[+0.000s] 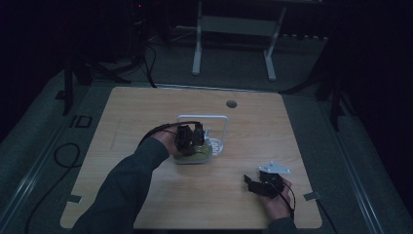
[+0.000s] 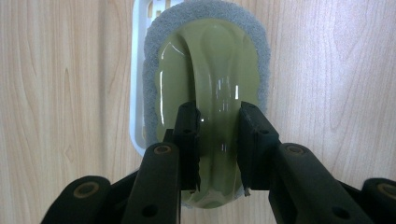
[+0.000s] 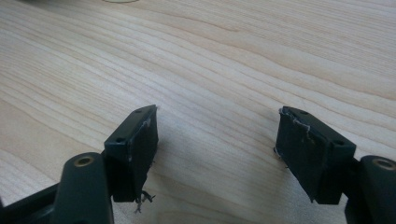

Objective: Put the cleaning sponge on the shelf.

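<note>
Left gripper (image 2: 218, 140) pointing straight down near the middle of the wooden tabletop (image 1: 146, 117), jaws half closed and gripping the raised olive-green handle of a scrubbing brush (image 2: 208, 70) from both sides. Brush showing a glossy green body edged by a grey scouring pad (image 2: 264, 51), lying in a white plastic tray (image 2: 136, 93) with a white wire frame (image 1: 204, 118) rising toward the far edge. In the high view, left gripper (image 1: 190, 138) sitting directly over brush (image 1: 197, 155) and tray, sleeve reaching in from the near left corner. Right gripper (image 1: 253, 185) resting well apart, close to the near right corner, grey three-cornered plate (image 1: 275, 168) on top. In the right gripper view, right gripper's jaws (image 3: 217, 140) standing wide, nothing but bare wood grain lying between them.
</note>
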